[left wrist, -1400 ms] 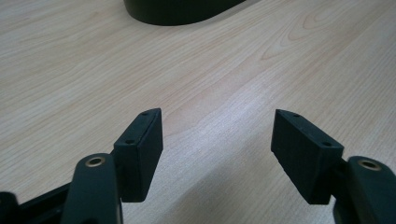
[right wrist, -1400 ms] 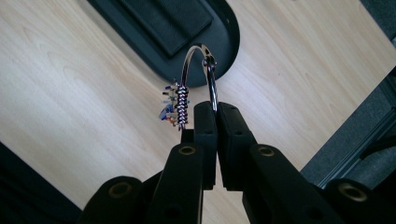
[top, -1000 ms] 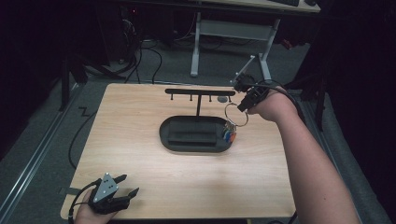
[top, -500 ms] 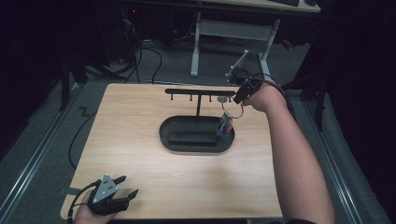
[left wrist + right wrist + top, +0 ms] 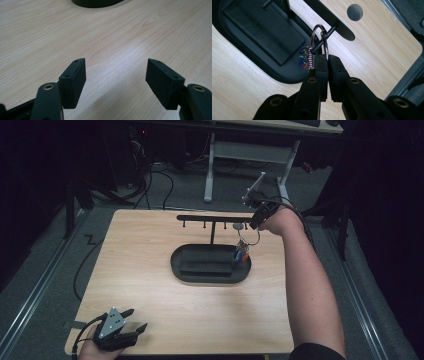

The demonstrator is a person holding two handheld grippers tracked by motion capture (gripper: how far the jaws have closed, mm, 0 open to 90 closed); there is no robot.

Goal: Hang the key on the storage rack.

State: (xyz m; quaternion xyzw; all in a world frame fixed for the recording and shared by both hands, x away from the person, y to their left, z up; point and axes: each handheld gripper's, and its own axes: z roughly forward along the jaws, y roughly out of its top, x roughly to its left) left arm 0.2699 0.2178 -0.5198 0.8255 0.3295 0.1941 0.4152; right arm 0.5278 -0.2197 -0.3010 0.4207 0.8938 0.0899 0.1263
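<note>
Wooden table (image 5: 150, 270): one key ring (image 5: 320, 37), perhaps five pegs (image 5: 205, 226).

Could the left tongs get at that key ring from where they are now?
Probably not: the left tongs rest open at the table's near corner, while the key ring hangs by the rack's peg, clamped in the right tongs.

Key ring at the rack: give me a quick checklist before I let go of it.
1. Right gripper shut on the key ring: ok.
2. Ring looped around the end peg of the rack: ok, as far as the right gripper view shows.
3. Ring's weight already on the peg: cannot tell.
4. Coloured charm hanging free above the black tray: cannot tell.
5. Left gripper open, parked at the table's near edge: ok.
</note>
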